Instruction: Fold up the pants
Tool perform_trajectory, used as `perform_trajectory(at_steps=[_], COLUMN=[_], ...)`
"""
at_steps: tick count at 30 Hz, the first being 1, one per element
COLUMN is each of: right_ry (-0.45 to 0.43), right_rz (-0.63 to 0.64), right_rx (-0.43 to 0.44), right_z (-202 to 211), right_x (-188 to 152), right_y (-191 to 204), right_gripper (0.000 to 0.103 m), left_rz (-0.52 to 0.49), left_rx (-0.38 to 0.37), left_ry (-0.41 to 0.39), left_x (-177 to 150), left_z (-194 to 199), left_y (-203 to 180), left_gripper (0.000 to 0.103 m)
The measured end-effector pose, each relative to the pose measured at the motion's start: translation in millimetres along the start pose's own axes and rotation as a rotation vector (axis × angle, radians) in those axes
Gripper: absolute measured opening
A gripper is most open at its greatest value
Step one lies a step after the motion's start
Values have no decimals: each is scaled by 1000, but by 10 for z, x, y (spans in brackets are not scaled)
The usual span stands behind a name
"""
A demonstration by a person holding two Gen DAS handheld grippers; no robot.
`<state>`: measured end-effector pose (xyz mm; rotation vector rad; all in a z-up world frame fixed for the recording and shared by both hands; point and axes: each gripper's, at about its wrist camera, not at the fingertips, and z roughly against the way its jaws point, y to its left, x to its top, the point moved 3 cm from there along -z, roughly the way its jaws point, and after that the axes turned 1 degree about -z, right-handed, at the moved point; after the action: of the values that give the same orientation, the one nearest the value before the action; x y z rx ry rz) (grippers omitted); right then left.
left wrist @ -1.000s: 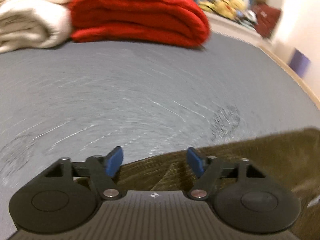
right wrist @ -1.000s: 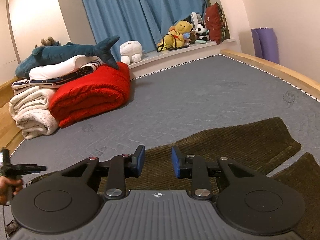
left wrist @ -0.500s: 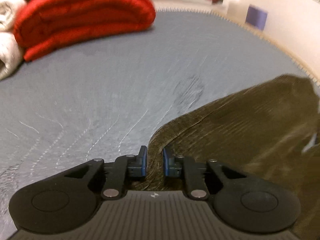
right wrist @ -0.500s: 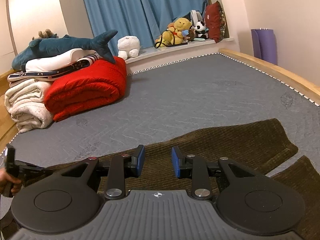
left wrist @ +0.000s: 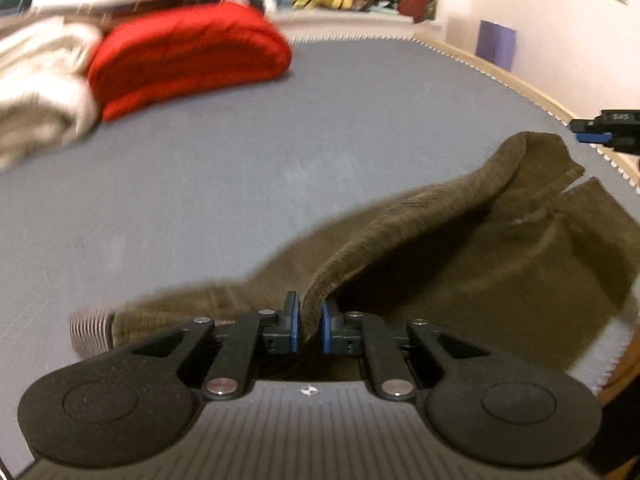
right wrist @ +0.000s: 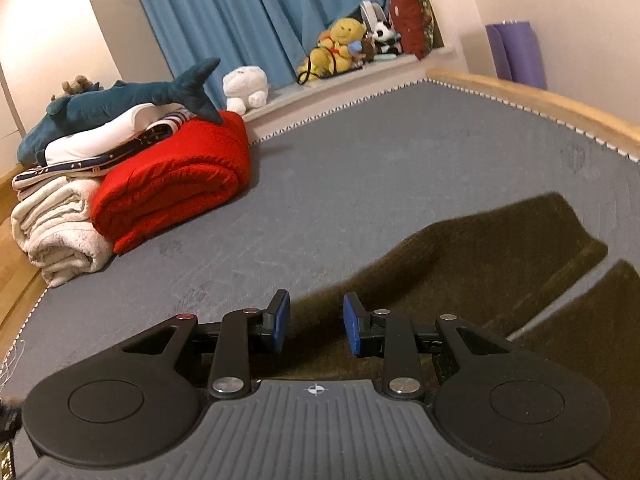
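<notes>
Pinched between the blue pads of the left gripper (left wrist: 307, 322) is an edge of the olive-brown corduroy pants (left wrist: 472, 248), the jaws being pressed nearly together on the cloth with only its thickness between them. From that pinch the fabric is drawn up in a ridge that runs away toward the far leg end, and a dark hollow is left beneath the raised layer. The rest of the pants is spread on the grey mattress (left wrist: 240, 168), with a ribbed cuff (left wrist: 90, 330) lying flat to the left of the gripper. In the right wrist view the right gripper (right wrist: 316, 322) is seen with its jaws spread partway, nothing being clamped between the pads; it is held over the near part of the pants (right wrist: 480, 264), whose two legs reach away to the right with a narrow gap between them. Farther back on the mattress, a folded red blanket (right wrist: 176, 184) is stacked beside cream towels (right wrist: 56, 232), and a plush shark (right wrist: 120, 100) lies on top of the pile. Blue curtains (right wrist: 248, 12) hang behind it.
</notes>
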<state>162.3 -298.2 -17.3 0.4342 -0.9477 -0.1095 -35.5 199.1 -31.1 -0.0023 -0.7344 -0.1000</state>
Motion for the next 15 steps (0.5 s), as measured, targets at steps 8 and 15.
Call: perform_trajectory(at_steps=[8, 15], right_ry=[41, 44], right_rz=[7, 2], right_rx=[-16, -32], right_z=[2, 6], right_x=[-123, -134], right_y=[27, 17], right_gripper=[35, 42], left_rz=[158, 230], left_rx=[-114, -220], left_ry=[200, 136], left_x=[-331, -158], left_z=[-345, -230], left_y=[21, 28], left_gripper=[17, 49])
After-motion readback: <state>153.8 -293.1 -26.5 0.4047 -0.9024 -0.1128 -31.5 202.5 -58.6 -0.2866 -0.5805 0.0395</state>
